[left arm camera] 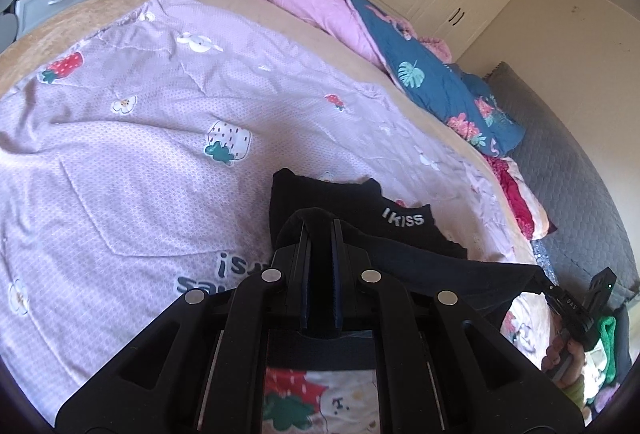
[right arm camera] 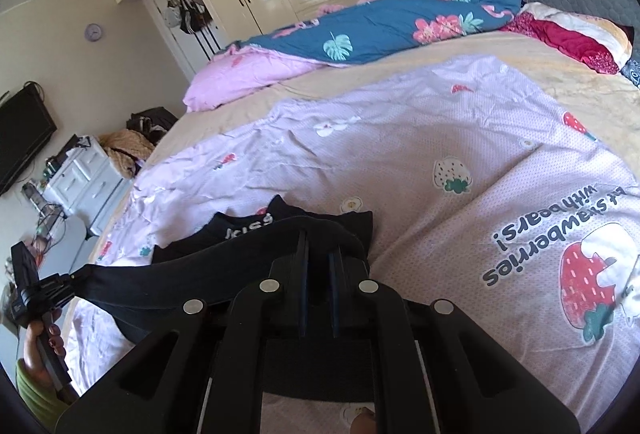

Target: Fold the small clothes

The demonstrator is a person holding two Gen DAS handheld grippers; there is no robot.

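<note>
Tongs grip one small black fabric garment (left arm camera: pixel 404 234) with white lettering: left gripper (left arm camera: pixel 320 230) and right gripper (right arm camera: pixel 319 242) each pinch an edge, stretching it above the lilac strawberry-print sheet (left arm camera: pixel 140 154).

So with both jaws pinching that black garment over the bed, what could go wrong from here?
The black garment hangs stretched between the left gripper and right gripper, each holding only an edge; one could slip free. Its loose far part, with the white lettering, already lies bunched on the lilac sheet, so the fold may land crooked.
</note>
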